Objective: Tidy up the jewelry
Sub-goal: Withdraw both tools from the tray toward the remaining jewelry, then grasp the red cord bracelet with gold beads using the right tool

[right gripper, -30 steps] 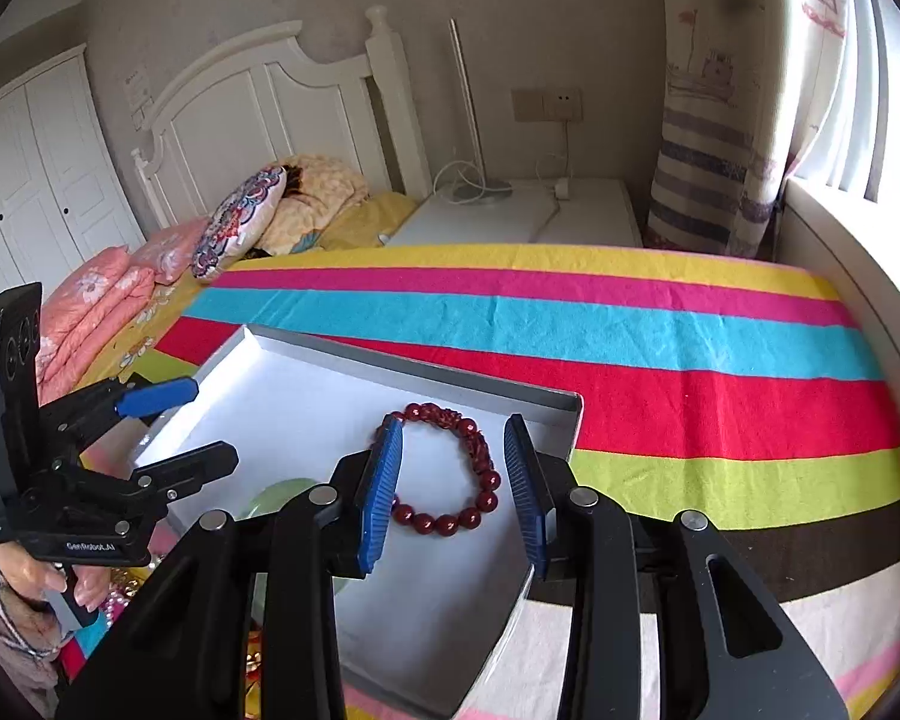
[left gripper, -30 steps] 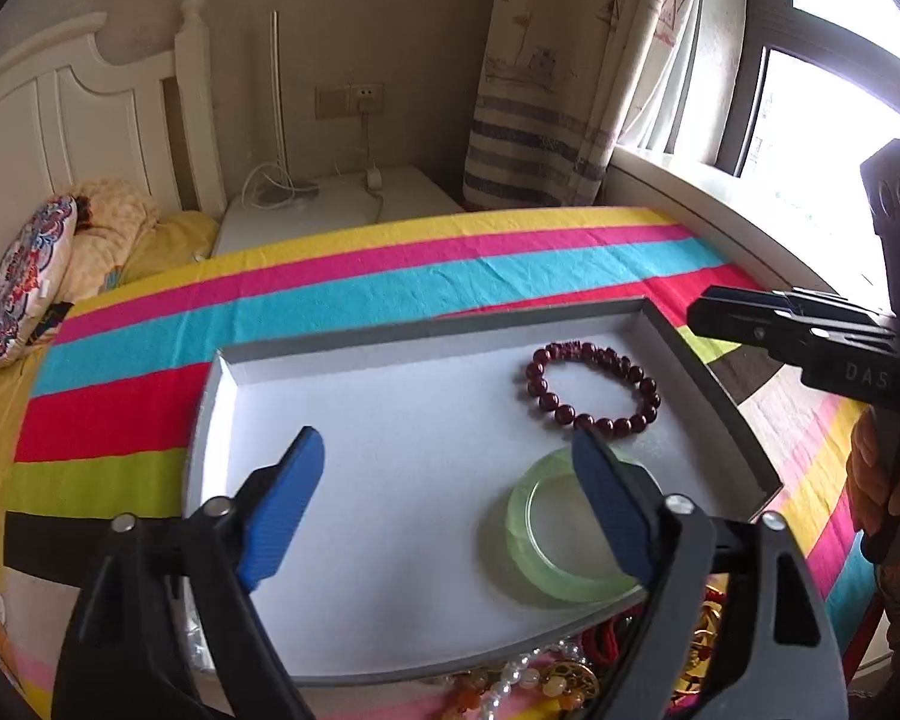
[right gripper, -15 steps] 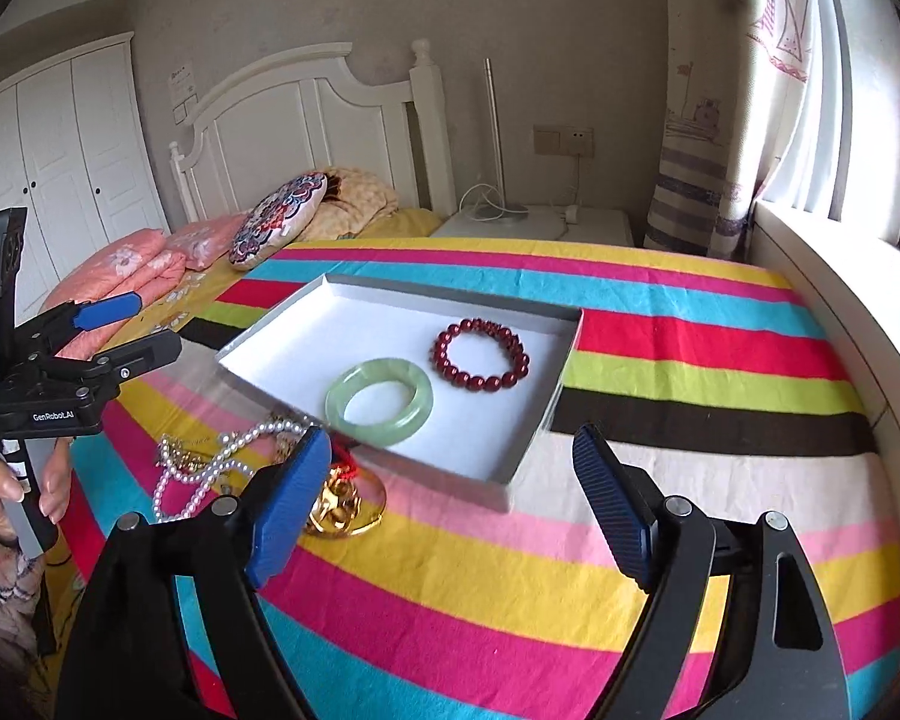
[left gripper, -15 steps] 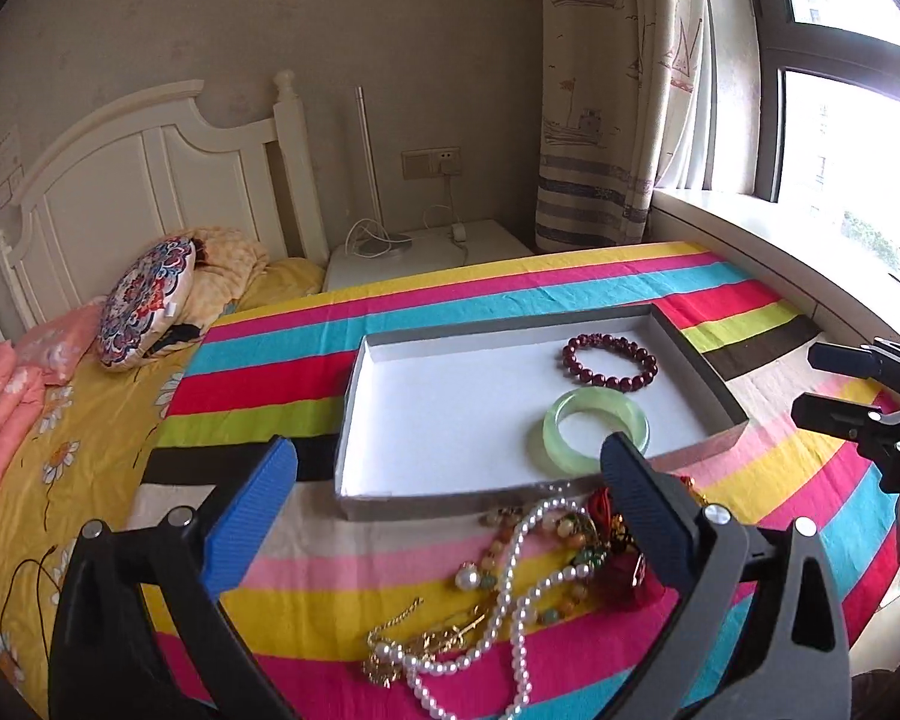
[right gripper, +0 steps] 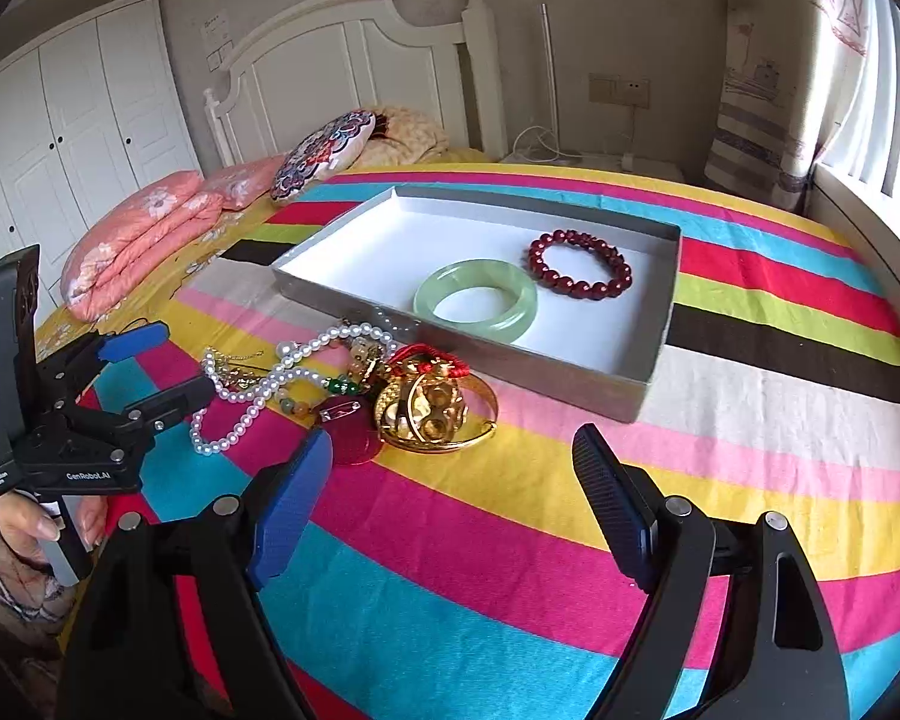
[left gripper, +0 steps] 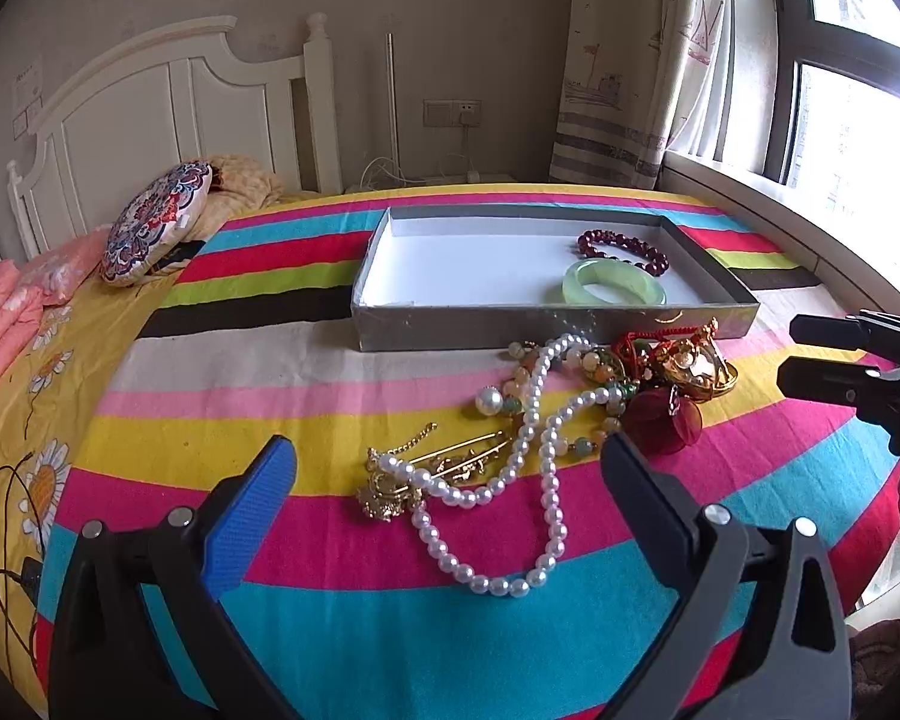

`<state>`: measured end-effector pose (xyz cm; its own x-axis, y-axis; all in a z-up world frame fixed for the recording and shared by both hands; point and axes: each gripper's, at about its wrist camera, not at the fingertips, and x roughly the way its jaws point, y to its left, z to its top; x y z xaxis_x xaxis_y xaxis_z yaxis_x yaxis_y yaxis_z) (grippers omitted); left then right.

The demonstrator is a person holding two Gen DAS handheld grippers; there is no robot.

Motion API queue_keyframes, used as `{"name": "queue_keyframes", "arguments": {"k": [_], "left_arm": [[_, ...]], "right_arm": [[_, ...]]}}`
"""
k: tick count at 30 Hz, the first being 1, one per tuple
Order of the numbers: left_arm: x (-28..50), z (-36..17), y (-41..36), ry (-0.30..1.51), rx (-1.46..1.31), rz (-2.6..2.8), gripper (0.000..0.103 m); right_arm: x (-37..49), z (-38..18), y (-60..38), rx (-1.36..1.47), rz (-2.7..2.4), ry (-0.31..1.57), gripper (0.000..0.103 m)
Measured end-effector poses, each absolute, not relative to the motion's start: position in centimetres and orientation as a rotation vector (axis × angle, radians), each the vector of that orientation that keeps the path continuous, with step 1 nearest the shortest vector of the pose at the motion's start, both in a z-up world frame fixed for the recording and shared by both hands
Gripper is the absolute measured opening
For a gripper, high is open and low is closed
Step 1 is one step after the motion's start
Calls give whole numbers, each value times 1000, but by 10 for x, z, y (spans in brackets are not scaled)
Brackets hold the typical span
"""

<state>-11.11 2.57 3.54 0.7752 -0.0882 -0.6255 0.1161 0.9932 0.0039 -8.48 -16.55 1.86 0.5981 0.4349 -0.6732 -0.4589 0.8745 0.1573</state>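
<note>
Surface: a bed covered by a brightly striped multicoloured blanket [right gripper: 570, 516] is carrying everything.
Container: a shallow grey cardboard tray with a white floor [right gripper: 354, 246] [left gripper: 480, 324] is lying flat on the stripes.
Inside the tray: a pale green jade bangle [right gripper: 475, 300] [left gripper: 615, 291] is resting just beside a dark red beaded bracelet [right gripper: 579, 264] [left gripper: 621, 249]; whether the two are touching cannot be told.
Loose pile: a white pearl necklace [left gripper: 540, 480] [right gripper: 258, 396], a gold ornament cluster [right gripper: 432, 414] [left gripper: 693, 366] and a thin gold chain [left gripper: 444, 462] are lying tangled on the blanket, just outside the tray's near wall.
Left gripper [left gripper: 449, 468] [right gripper: 162, 360]: its fingers are standing spread wide, gripping nothing, hovering near the pearls.
Right gripper [right gripper: 453, 468] [left gripper: 804, 354]: its fingers are spread apart and empty, near the gold cluster.
Person: a hand [right gripper: 24, 525] is grasping the left gripper's handle.
</note>
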Motion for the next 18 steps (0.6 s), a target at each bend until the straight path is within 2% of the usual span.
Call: {"name": "queue_keyframes", "arguments": {"k": [13, 15, 18], "left_arm": [[-107, 28, 26, 690, 12, -199, 100], [-107, 28, 27, 689, 3, -201, 100], [-108, 29, 27, 682, 6, -204, 100]], "right_arm": [[-20, 10, -163, 249, 607, 987, 52], [-17, 7, -160, 251, 603, 1001, 52], [-12, 3, -154, 226, 583, 1024, 40]]}}
